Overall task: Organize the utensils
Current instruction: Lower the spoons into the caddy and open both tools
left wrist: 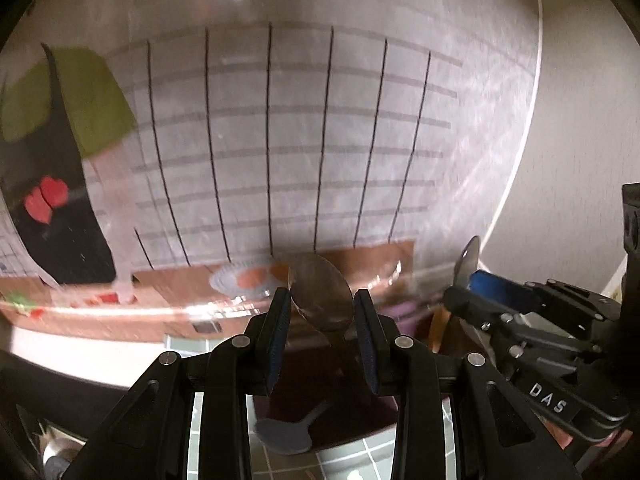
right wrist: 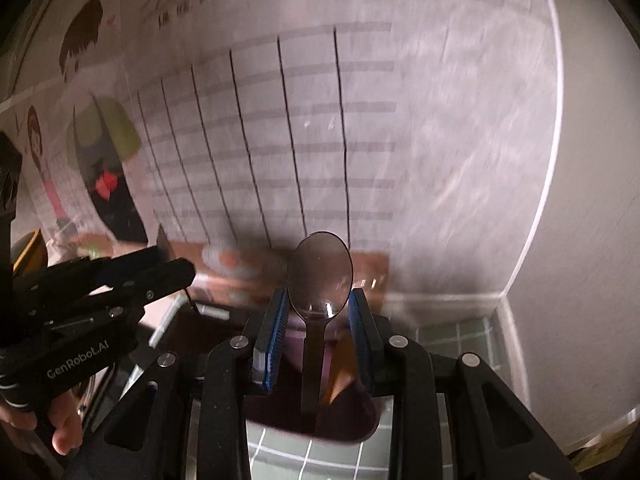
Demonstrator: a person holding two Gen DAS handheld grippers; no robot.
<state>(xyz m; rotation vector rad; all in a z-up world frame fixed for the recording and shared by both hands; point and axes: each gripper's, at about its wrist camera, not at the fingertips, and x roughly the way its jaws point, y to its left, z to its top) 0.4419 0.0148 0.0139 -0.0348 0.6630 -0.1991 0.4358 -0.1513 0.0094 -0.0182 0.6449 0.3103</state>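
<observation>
Left hand-held gripper (left wrist: pixel 322 304) is clamped on a dull metal spoon (left wrist: pixel 320 296); right hand-held gripper (right wrist: pixel 318 304) on a dark glossy spoon (right wrist: pixel 320 272).

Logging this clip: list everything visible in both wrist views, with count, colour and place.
spoon in left gripper: one, dull metal, bowl between the pads
spoon in right gripper: one, dark and shiny, bowl between the pads, handle hanging down
container: one, dark purple, under both grippers
orange-brown utensil: one, standing in the container; type unclear
flat grey-blue utensil: one, low in the container; type unclear
tiled surface: one, green with white lines, under the container
grid poster: one, white with cartoon figures, on the wall behind
left gripper: black, closed on its spoon
right gripper: black, blue pads, closed on its spoon
hand: one, holding the left gripper
</observation>
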